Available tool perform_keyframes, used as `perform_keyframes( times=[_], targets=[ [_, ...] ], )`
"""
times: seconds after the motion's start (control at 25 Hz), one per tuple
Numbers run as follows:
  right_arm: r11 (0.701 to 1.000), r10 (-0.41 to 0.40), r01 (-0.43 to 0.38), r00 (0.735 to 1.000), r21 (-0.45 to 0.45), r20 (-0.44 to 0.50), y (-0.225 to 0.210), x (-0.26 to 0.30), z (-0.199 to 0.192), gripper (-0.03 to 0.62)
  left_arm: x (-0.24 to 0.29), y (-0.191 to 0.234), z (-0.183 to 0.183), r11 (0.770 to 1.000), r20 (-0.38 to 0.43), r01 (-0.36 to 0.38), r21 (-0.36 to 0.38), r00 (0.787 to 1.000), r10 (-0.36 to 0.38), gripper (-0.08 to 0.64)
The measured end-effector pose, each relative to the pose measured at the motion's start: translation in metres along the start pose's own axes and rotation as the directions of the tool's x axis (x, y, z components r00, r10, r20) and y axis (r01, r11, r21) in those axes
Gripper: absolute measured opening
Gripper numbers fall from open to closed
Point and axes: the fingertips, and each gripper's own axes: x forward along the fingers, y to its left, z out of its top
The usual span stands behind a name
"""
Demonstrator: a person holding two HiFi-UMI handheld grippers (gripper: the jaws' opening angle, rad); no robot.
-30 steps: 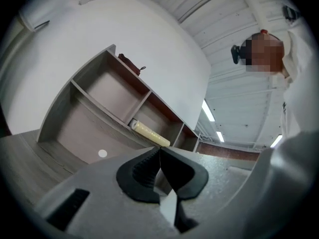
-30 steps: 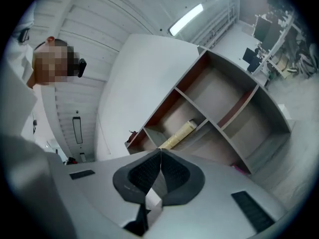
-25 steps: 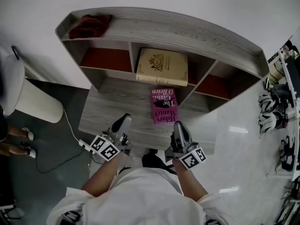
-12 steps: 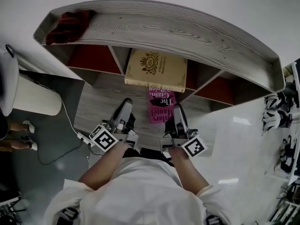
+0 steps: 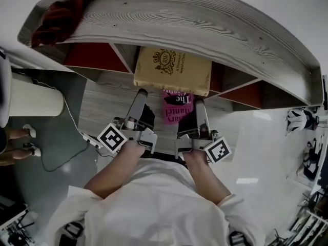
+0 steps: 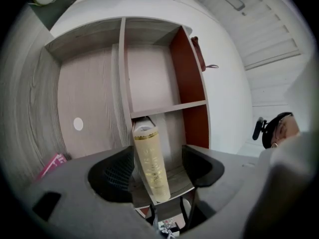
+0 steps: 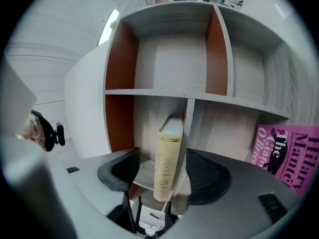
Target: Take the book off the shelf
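Shelf unit in grey wood grain with dark red side panels (image 5: 215, 32) takes up the whole top of the head view. The task book, a cream hardcover with a gold crest on the cover (image 5: 173, 70), sits in the middle compartment at upper centre, cover facing up. Its near edge pokes out past the front of the compartment toward the person.

Below it, a bright pink paperback (image 5: 177, 113) lies flat on the lower grey board, and the cream one partly covers it from this angle.

Both grippers point at the cream book from the lower middle of the frame. The left gripper (image 5: 141, 94) has its tip right at the book's near edge, left of centre, and the right gripper (image 5: 199, 102) is just beside the pink paperback, under the cream book's right half. Both sets of jaws have just been opening and now stand wide. In each gripper view the cream spine shows in the gap between the jaws, but neither pad touches it, so nothing's gripped.

Also a dark red cloth (image 5: 59, 17) is bunched on the shelf top at upper left, and a white ribbed cylinder (image 5: 31, 102) stands on the floor at far left.
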Motion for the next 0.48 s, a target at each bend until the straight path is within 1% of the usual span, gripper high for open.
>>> perform_keyframes(
  times=[0.12,0.2,0.36,0.48],
  targets=[
    [0.999,-0.017,0.015,1.000,0.048,0.024,-0.004,0.007,0.002,0.255,0.007,0.007,-0.001,0.998,-0.010,-0.011,-0.061,1.000,0.010,0.320],
    [0.998,-0.024,0.022,0.999,0.061,0.031,-0.004,0.012,0.003,0.261,0.013,0.012,-0.003,0.995,-0.016,-0.024,-0.093,1.000,0.023,0.336],
    [0.997,-0.050,0.048,0.998,0.062,0.034,-0.003,0.019,0.003,0.264,0.022,0.017,-0.005,0.993,-0.027,-0.046,-0.111,0.999,0.043,0.348],
    [0.996,-0.071,0.069,0.997,0.056,0.033,-0.003,0.022,0.003,0.262,0.027,0.019,-0.003,0.988,-0.028,-0.058,-0.142,0.998,0.054,0.348]
  ],
)
